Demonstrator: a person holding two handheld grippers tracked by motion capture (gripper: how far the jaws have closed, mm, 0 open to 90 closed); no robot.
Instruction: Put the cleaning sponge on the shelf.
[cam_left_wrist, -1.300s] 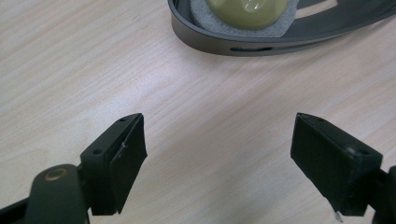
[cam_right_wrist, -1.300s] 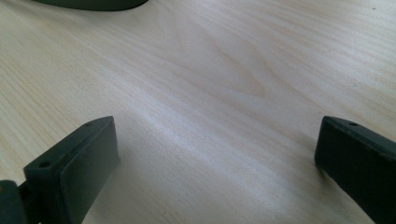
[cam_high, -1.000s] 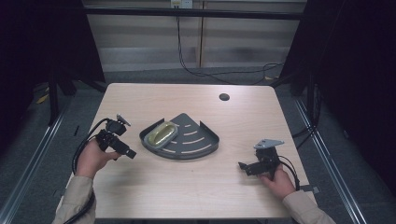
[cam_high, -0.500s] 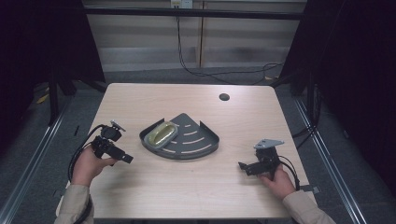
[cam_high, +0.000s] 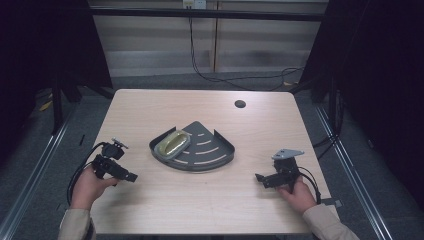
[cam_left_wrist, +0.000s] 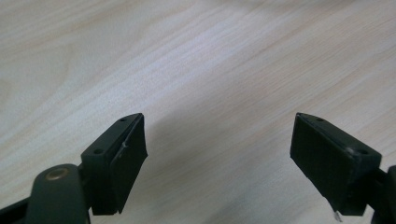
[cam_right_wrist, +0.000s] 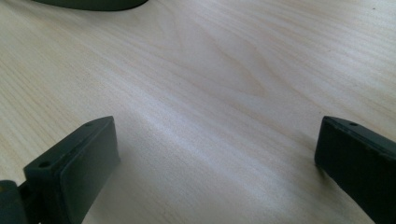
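Centrally on the table (cam_high: 210, 210) sits a dark grey fan-shaped tray (cam_high: 205, 155), its curved edge toward the person and its pointed corner facing away. Inside it, against the left wall, lies a pale yellowish oval object (cam_high: 171, 144) with a shiny rim; what it is cannot be told from the high view. The rest of the tray floor is bare, showing 3 rows of light slots.

Left of the tray, and apart from it, the left gripper (cam_high: 131, 177) is held low over the wood by the person's left hand (cam_high: 87, 186), with its black cable looping back toward the sleeve. Its 2 jaws stand spread wide with nothing between them; the left gripper view shows bare wood grain in the gap (cam_left_wrist: 219, 154).

Right of the tray, somewhat farther off, the right gripper (cam_high: 259, 177) rests in the right hand (cam_high: 298, 192), pointing toward the table's middle, with its grey three-cornered plate on top. Its jaws are likewise spread, with bare table between them in the right gripper view (cam_right_wrist: 215, 172), and a dark sliver of the tray's edge (cam_right_wrist: 88, 3) shows at that view's top.

Near the far right corner of the table there is 1 small dark round hole (cam_high: 240, 104). Beyond the table, cables trail across the grey floor.
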